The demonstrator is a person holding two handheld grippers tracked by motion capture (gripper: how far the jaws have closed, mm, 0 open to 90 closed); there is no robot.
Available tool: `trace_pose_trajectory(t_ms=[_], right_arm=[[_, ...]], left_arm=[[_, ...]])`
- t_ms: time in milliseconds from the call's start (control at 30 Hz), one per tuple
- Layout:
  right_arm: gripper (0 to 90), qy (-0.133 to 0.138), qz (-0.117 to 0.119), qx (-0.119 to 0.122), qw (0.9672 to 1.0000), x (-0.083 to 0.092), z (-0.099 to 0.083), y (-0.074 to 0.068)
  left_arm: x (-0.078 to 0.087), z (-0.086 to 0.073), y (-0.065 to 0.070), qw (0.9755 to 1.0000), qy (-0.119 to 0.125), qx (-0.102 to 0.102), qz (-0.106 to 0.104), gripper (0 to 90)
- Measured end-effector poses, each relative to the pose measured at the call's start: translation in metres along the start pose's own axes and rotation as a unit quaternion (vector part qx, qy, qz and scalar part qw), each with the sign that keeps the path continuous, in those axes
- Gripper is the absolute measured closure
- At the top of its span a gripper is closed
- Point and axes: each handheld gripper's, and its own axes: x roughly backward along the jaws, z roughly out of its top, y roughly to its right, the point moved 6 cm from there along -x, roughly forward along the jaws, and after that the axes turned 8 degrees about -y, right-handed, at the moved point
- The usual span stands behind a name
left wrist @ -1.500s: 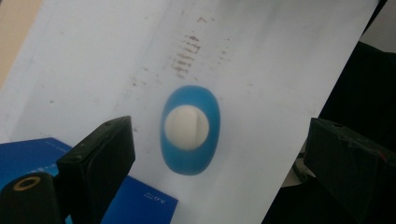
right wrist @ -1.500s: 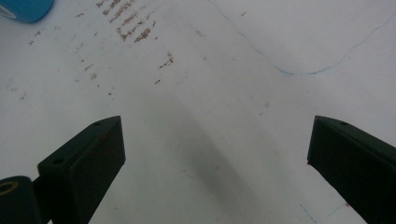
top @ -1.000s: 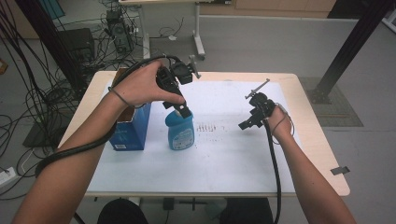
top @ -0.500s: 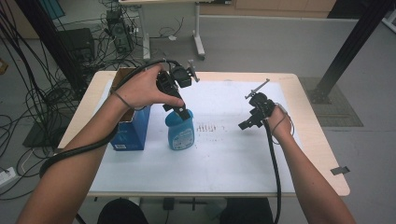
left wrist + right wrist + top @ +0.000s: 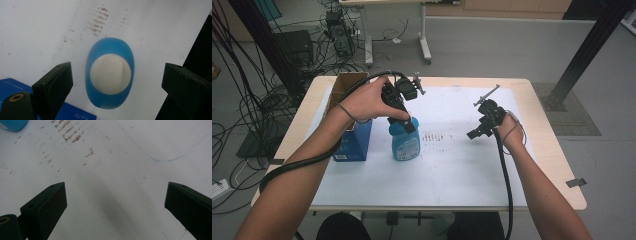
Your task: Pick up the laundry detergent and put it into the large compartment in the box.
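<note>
High view: left hand-held gripper [image 5: 408, 125] hung right over the blue bottle [image 5: 406, 142], which stood upright on the bench [image 5: 452, 165] just beside a blue box [image 5: 353, 141]; right hand-held gripper [image 5: 475, 132] was well off to the side.
Left gripper view: jaws spread wide, gripping nothing, bottle's white cap [image 5: 110, 74] between them, further down.
Right gripper view: jaws wide apart too, just stained bench sheet [image 5: 112, 170] below.

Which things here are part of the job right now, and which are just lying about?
In the job:
- blue bottle with its white cap, standing upright
- left tongs, open, straight above the cap
- blue box, open-topped, close beside the bottle

Lying about:
- right tongs, open, held over bare sheet
- brown smudges on the white sheet
</note>
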Motion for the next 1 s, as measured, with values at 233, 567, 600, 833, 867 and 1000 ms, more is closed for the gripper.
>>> trace_pose_trajectory(t_ms=[233,567,600,833,867,1000], right_arm=[[3.9,0.000,0.000,-0.001,1.0000,-0.001,0.000,0.001],[3.9,-0.002,0.002,-0.002,1.0000,-0.003,0.001,0.001],[3.9,-0.001,0.003,-0.001,1.0000,-0.003,0.001,0.001],[3.9,-0.001,0.004,-0.004,1.0000,-0.004,0.001,0.001],[3.9,-0.001,0.003,-0.003,1.0000,-0.004,0.001,0.001],[3.9,0.000,0.004,-0.004,1.0000,-0.004,0.001,0.001]], left_arm=[[-0.010,-0.002,-0.003,1.0000,0.001,0.004,0.000,10.6],[-0.023,-0.004,-0.008,0.9999,0.006,0.006,-0.014,10.8],[-0.024,-0.005,-0.008,0.9998,0.005,0.007,-0.015,10.7],[-0.030,-0.005,-0.008,0.9999,0.006,0.006,-0.014,10.8],[-0.031,-0.005,-0.008,0.9999,0.005,0.005,-0.013,10.8],[-0.035,-0.005,-0.008,0.9999,0.005,0.004,-0.012,10.8]])
